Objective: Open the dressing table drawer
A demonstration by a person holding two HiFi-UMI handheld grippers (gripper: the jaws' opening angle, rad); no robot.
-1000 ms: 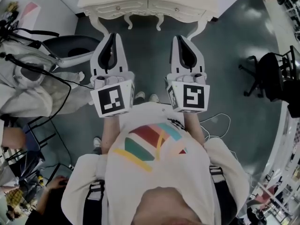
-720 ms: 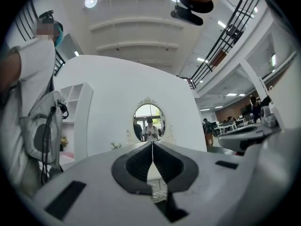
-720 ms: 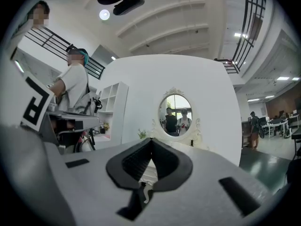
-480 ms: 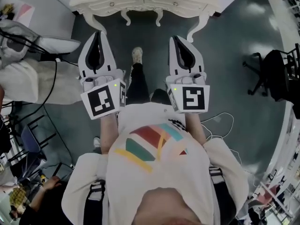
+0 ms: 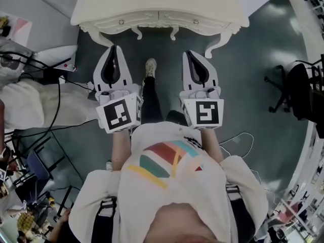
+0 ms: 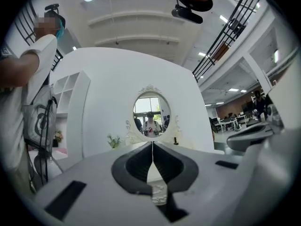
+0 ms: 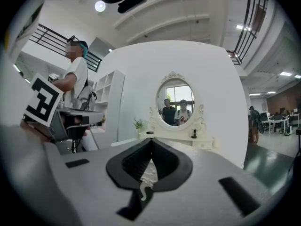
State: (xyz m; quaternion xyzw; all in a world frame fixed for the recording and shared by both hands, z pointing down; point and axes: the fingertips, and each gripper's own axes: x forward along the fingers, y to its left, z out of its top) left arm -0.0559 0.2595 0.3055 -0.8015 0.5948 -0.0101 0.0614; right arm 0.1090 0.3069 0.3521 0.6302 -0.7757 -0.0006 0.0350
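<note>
The white dressing table (image 5: 157,6) stands at the top of the head view. Two drawer fronts sit side by side in it, the left one with a small knob (image 5: 121,22) and the right one with a knob (image 5: 196,22). My left gripper (image 5: 113,48) is shut and empty, and it points at the table a little short of its left leg. My right gripper (image 5: 190,52) is also shut and empty, short of the right leg. Both gripper views look level over the closed jaws (image 6: 152,142) (image 7: 151,139) at the table's oval mirror (image 6: 151,112) (image 7: 178,102).
The person's foot (image 5: 151,66) is stepped out between the grippers. White bags and cables (image 5: 35,100) lie on the floor at the left. A black office chair (image 5: 298,87) stands at the right. Another person (image 7: 75,79) stands to the left, by a white shelf unit (image 6: 70,107).
The person has stepped toward the table, with one foot now ahead. Both grippers have come forward and down with the body and stay shut. The table fills more of the head view.
</note>
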